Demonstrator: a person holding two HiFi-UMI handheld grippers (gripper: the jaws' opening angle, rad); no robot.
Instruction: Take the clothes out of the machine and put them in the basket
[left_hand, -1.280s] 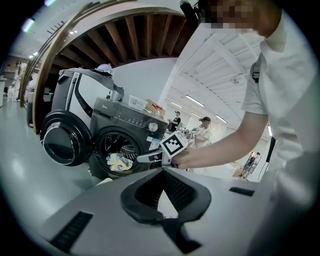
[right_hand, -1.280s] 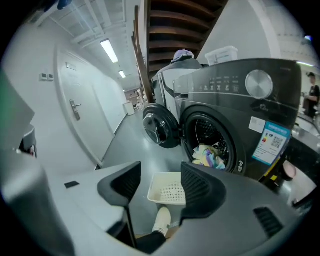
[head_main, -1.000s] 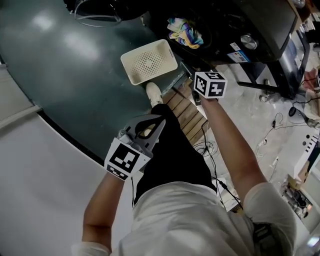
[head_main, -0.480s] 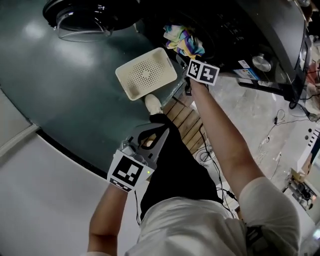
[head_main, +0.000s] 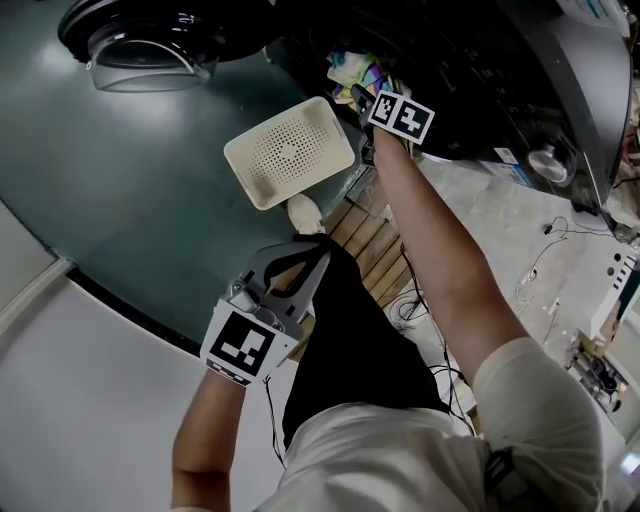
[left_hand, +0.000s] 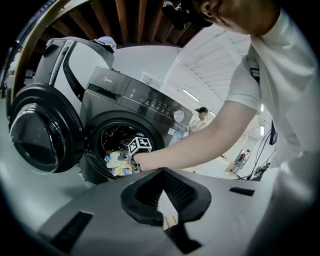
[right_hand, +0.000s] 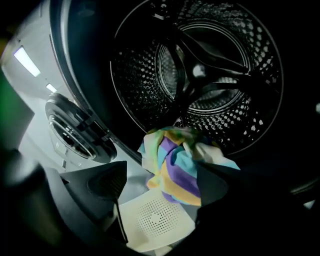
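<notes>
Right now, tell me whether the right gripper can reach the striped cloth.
Probably yes. The door stands open, and the right gripper is at the drum mouth; its jaws have just been opening, the striped cloth between them, ungripped.

Dark green floor fills the far left, bordered near left by a pale strip; cables trail on the right.

The cloth is striped purple, yellow, turquoise and green. The basket is cream, dotted with holes. The machine is dark grey.
</notes>
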